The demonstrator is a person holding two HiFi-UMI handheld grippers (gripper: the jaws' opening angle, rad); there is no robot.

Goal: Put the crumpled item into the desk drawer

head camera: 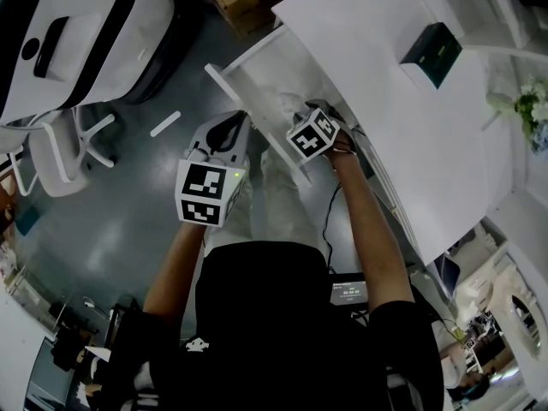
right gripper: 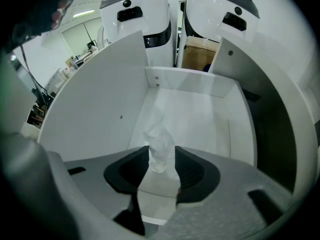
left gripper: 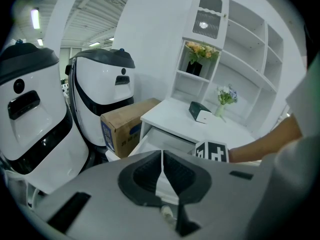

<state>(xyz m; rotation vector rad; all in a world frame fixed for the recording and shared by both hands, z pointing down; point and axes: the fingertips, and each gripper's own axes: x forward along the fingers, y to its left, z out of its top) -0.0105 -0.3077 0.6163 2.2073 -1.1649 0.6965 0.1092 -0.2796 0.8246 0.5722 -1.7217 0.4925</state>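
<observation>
The right gripper (right gripper: 161,160) points steeply down into the pulled-out white desk drawer (right gripper: 95,99). Its jaws are spread wide, and the crumpled, translucent white wad (right gripper: 160,148) stands in the gap between its dark ribbed pads (right gripper: 192,171) — let go rather than pinched, as far as I can judge. The wad is well inside the drawer, nearer its left wall than its right; whether it already rests on the drawer's floor I cannot tell.

To finish the release well, keep the jaws wide and lift straight up, watching that the ribbing does not snag the wad and pull it back over the drawer's rim.

The left gripper (left gripper: 162,166) waits just outside the drawer's front panel, jaws pressed together on nothing.

The drawer shows nothing but the wad. A brown cardboard box (left gripper: 125,124) on the floor beyond the drawer looks closed — its contents are hidden.
</observation>
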